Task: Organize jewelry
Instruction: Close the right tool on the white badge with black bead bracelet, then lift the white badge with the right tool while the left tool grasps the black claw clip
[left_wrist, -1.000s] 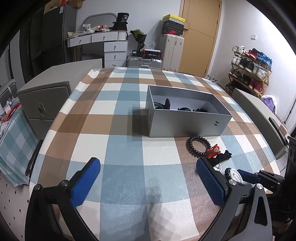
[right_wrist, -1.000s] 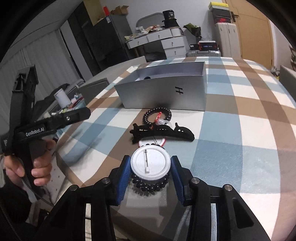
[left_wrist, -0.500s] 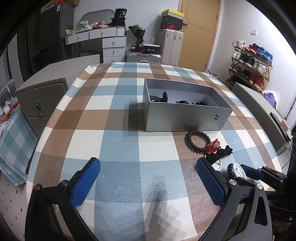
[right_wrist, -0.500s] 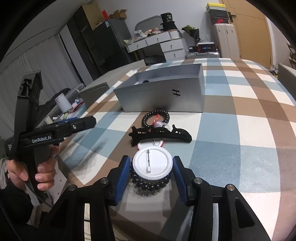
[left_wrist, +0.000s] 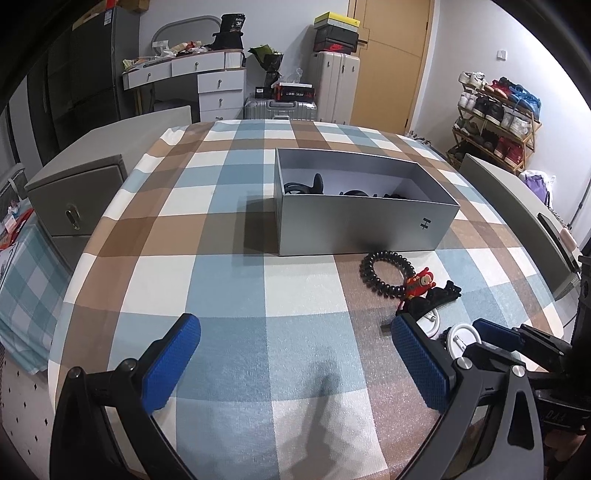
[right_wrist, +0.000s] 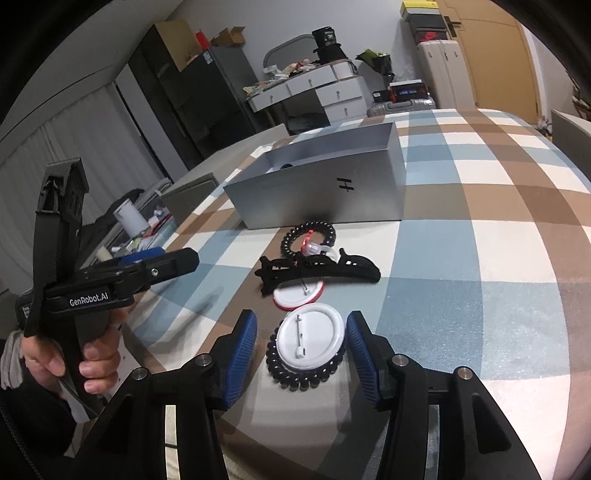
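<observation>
Your right gripper (right_wrist: 301, 354) sat low in the centre of its own view with its blue pads parted, one on either side of the white pin badge (right_wrist: 309, 341) and not touching it; the badge lay face down on a ring of black beads (right_wrist: 295, 376) on the checked tablecloth (right_wrist: 461, 258), so the tongs had hold of nothing. Just above it in that frame lay a second badge with a red rim (right_wrist: 295, 293), partly under a long black hair clip (right_wrist: 321, 267), and beyond those a black spiral hair tie (right_wrist: 308, 240) with a small red and white charm at its near edge. The grey box (right_wrist: 325, 192) stood higher still, slightly left of centre, its top open, and whatever dark items it held were mostly hidden from this side. Your left gripper (left_wrist: 295, 363) filled the bottom of its own frame, its jaws spread wide over bare cloth, gripping nothing. In that view the box (left_wrist: 354, 225) stood just right of centre with dark pieces inside, and the spiral tie (left_wrist: 388, 273), a red figure charm (left_wrist: 419, 286) and the clip lay at right of centre, near your right gripper's fingertips (left_wrist: 495, 330) at the right edge.
</observation>
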